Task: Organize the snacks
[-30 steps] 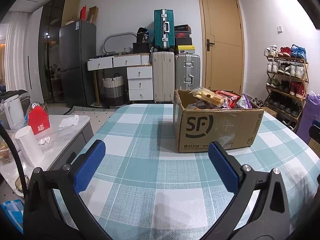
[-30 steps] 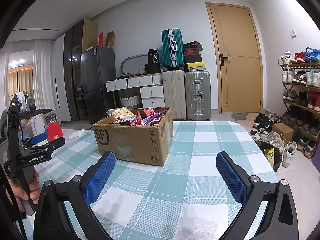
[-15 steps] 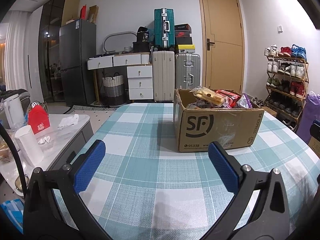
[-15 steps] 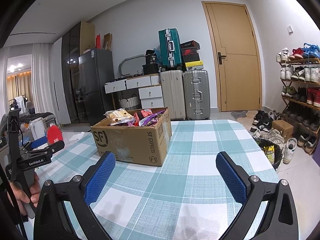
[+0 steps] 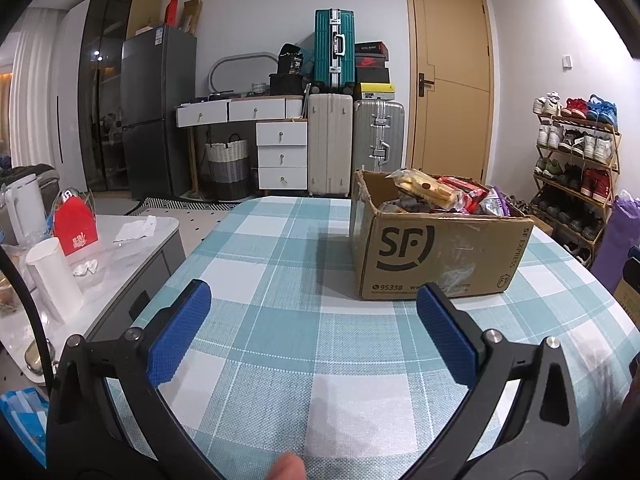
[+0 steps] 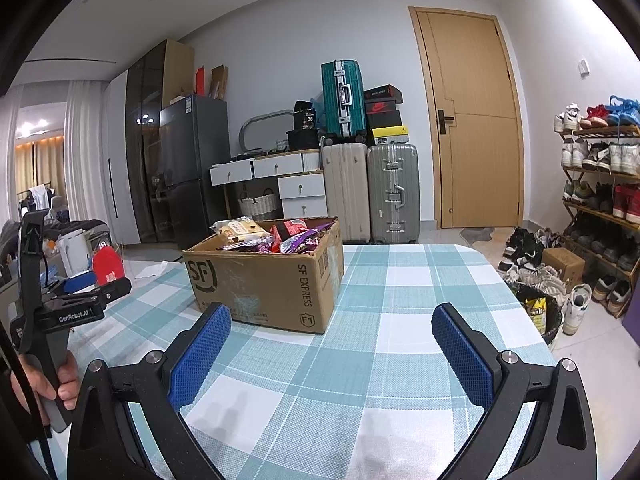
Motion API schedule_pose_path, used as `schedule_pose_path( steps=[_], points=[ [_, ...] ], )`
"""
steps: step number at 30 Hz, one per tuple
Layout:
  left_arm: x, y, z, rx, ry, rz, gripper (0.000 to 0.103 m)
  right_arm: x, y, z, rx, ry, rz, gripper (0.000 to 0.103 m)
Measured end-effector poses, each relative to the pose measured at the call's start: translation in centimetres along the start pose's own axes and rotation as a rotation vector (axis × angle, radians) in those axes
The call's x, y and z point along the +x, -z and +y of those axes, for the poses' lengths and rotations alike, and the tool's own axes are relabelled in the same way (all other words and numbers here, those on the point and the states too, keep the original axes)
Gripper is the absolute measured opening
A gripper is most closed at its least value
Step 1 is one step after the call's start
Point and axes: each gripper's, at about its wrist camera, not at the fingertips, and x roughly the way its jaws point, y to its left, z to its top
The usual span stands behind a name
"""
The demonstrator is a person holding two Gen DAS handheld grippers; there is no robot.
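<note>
Left wrist view shows the left gripper (image 5: 312,316) spread wide and empty over the checked table (image 5: 280,248), with the cardboard box (image 5: 436,256) of snack packets (image 5: 430,192) just ahead. The right gripper (image 6: 332,340) is likewise wide and empty. The packets look light, crinkly and crushable, best pinched by an edge. Nothing blocks the box; the suitcases (image 6: 372,192) stand well apart.

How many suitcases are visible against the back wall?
3. A beige suitcase and a silver suitcase stand side by side on the floor beside the door; a teal suitcase stands on top of the beige one. Others may be hidden.
</note>
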Motion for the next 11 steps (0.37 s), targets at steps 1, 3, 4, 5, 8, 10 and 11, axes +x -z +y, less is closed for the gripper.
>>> schedule_pose_path(
  steps=[1, 3, 4, 5, 8, 10, 11],
  points=[
    [-0.01, -0.03, 0.05, 0.001, 0.000, -0.001, 0.103, 0.06, -0.06, 0.02, -0.002, 0.000, 0.001, 0.102],
    [0.17, -0.05, 0.02, 0.003, -0.017, 0.003, 0.103, 0.03, -0.12, 0.06, -0.004, -0.001, 0.001, 0.102],
    [0.35, -0.01, -0.09, 0.006, -0.016, 0.009, 0.103, 0.04, -0.13, 0.07, -0.003, -0.001, 0.001, 0.102],
    [0.48, -0.01, -0.04, 0.006, -0.016, 0.014, 0.103, 0.06, -0.14, 0.08, -0.003, -0.001, 0.002, 0.102],
    [0.44, 0.05, 0.16, -0.004, -0.001, 0.008, 0.103, 0.06, -0.13, 0.08, -0.004, -0.001, 0.001, 0.102],
    [0.43, 0.10, 0.13, -0.007, -0.002, 0.007, 0.103, 0.05, -0.12, 0.07, -0.004, 0.000, 0.002, 0.102],
    [0.52, 0.07, 0.21, -0.008, -0.006, 0.013, 0.103, 0.02, -0.12, 0.07, -0.005, 0.000, 0.003, 0.102]
  ],
)
